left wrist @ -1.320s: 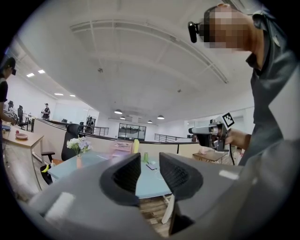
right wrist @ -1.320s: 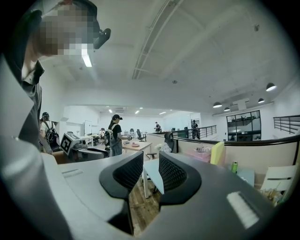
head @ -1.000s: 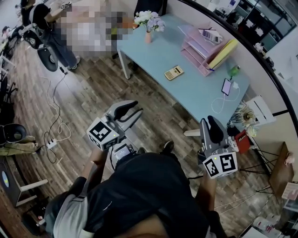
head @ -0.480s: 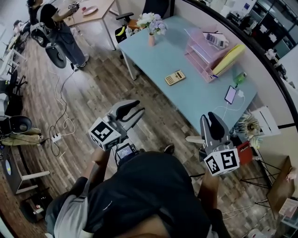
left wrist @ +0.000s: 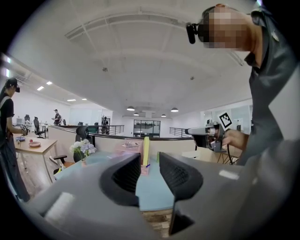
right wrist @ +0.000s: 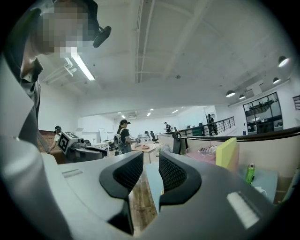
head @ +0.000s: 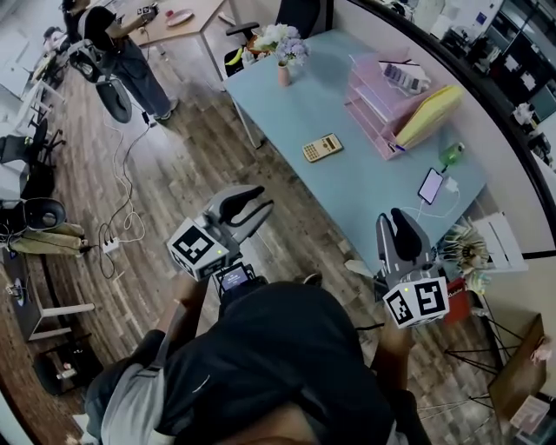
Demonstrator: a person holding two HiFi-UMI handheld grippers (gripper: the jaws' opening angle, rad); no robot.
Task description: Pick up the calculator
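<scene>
Gripping two tools: the person [head: 261,365], seen from above in a dark top, carries one on each side, both out in front over the plank floor [head: 174,200].
Left gripper [head: 259,200]: one; jaws drawn in to a narrow slit with nothing between them, aimed toward the table.
Right gripper [head: 398,215]: one; jaws closed up the same way and empty, its tips showing against the table's near end.
Table [head: 347,195]: one, long, with a pale blue top and white legs.
Calculator [head: 321,148]: one; small, flat and rectangular with a tan-yellow body and rows of pale keys, the finer detail too small to tell.
Calculator's place: flat on the blue top about midway along it, nearer the edge on the left gripper's side, turned askew to that edge. Bare tabletop lies all round it, and it is well apart from both grippers.
Phone [head: 430,185]: one, on the table's right part, with a white cable running from it.
Green bottle [head: 452,155]: one, just beyond the phone.
Pink trays [head: 378,104]: one stacked set, past the calculator by the wall side.
Yellow folder [head: 430,113]: one, leaning against the trays.
Vase of flowers [head: 282,52]: one, at the table's far end.
Wooden table [head: 187,17]: one, farther off, with one standing figure [head: 122,52] beside it.
</scene>
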